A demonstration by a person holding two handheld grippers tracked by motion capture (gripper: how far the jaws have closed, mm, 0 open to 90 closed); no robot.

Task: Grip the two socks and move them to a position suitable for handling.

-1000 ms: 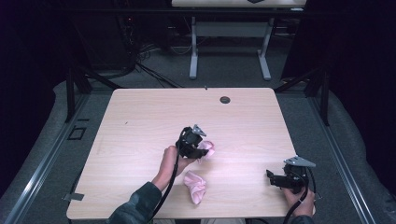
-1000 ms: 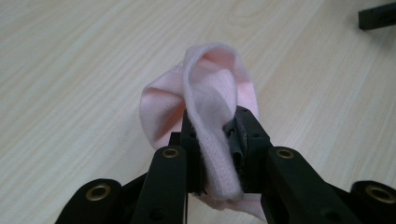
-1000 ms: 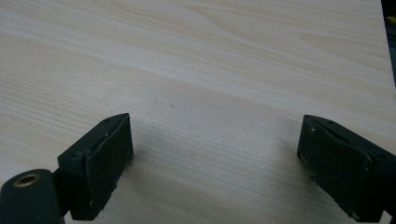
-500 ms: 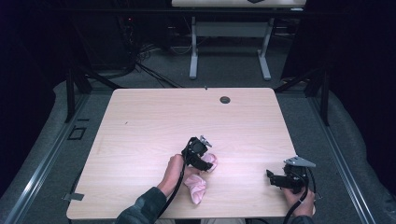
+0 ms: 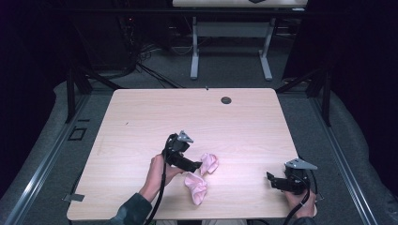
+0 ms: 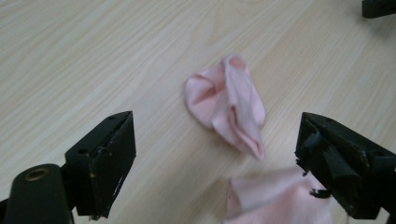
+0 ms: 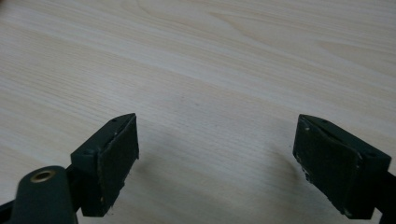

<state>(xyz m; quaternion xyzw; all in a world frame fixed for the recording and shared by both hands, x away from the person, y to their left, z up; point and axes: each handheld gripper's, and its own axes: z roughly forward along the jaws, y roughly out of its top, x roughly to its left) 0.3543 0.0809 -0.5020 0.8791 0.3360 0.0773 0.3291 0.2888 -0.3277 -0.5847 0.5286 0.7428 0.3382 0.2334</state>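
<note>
Two crumpled pink cloth pieces lie near the table's front edge. The smaller pink piece [image 5: 209, 163] [image 6: 227, 106] sits just beyond the tips of my left gripper [image 5: 197, 165] [image 6: 215, 140], which is open and holds nothing. The other pink piece [image 5: 196, 187] [image 6: 275, 200] lies closer to the front edge, touching or nearly touching the right jaw in the left gripper view. My right gripper [image 5: 271, 178] [image 7: 217, 135] rests low at the front right, open over bare wood, its jaws pointing left toward the cloths.
The light wooden table [image 5: 141, 122] has a dark round grommet [image 5: 226, 100] near its far edge. Another table's legs [image 5: 194, 51] stand on the floor behind. The right gripper's tip [image 6: 378, 7] shows at the top right of the left gripper view.
My left gripper carried the smaller pink piece toward the front edge, let it go beside the other piece, and drew back to the left. The right gripper stayed put.
</note>
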